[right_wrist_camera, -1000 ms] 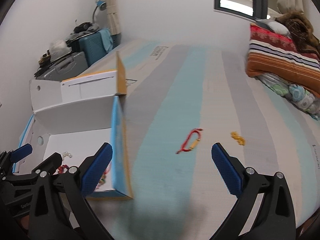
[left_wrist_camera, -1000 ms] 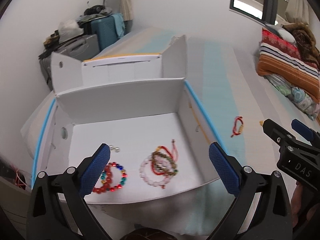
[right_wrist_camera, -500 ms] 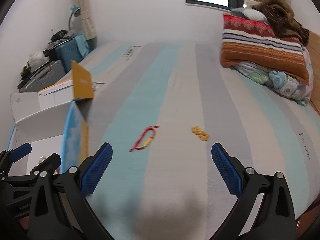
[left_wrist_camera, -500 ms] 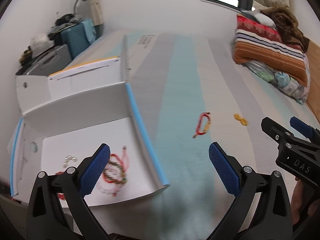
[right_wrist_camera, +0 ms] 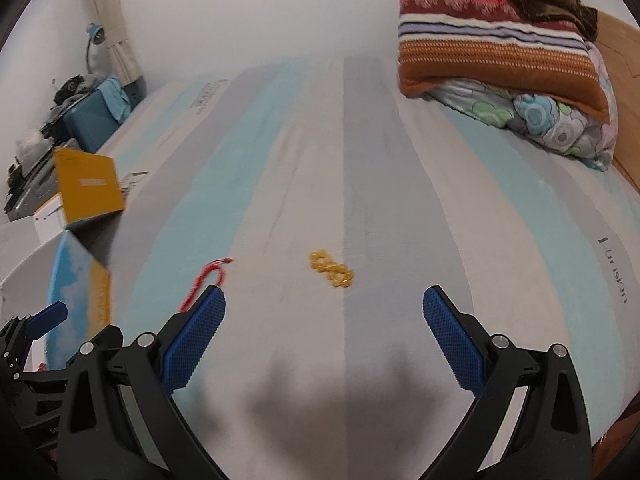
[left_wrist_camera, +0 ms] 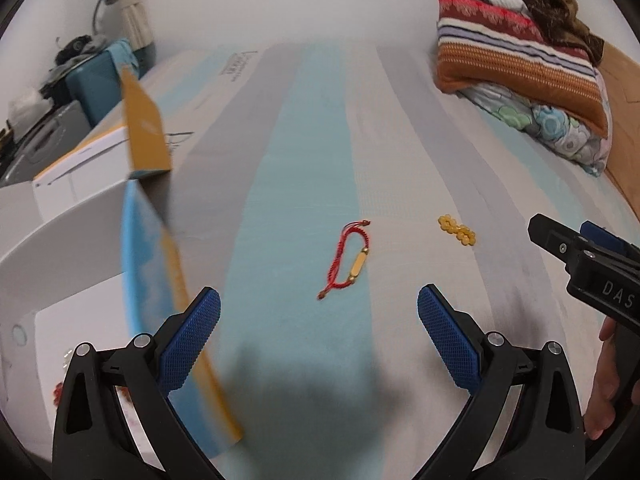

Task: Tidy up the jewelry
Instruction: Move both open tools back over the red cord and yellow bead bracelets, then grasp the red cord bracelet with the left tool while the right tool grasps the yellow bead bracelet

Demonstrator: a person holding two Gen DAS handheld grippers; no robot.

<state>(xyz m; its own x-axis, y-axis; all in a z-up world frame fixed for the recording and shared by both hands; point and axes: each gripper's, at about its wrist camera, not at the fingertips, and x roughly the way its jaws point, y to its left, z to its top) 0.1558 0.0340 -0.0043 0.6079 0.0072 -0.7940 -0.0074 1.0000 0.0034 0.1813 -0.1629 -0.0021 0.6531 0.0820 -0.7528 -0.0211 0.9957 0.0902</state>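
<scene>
Left wrist view: the left tool (left_wrist_camera: pixel 319 316) is spread wide and empty above the striped bed (left_wrist_camera: pixel 304 128) — a red cord bracelet (left_wrist_camera: pixel 347 259) lies just ahead between its fingers, the open box (left_wrist_camera: pixel 80 216) to its left.

Right wrist view: the right tool (right_wrist_camera: pixel 324 320) is also wide and empty — a yellow bead bracelet (right_wrist_camera: pixel 331 269) lies ahead on the bed.

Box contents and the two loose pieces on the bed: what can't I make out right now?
- Box interior, left wrist view: mostly hidden behind the left gripper and cut off by the frame edge; the jewelry inside shows only as blurred slivers.
- Red cord bracelet, right wrist view: its lower end sits behind a blue finger pad.
- Yellow bead piece: too small and blurred to identify.
</scene>
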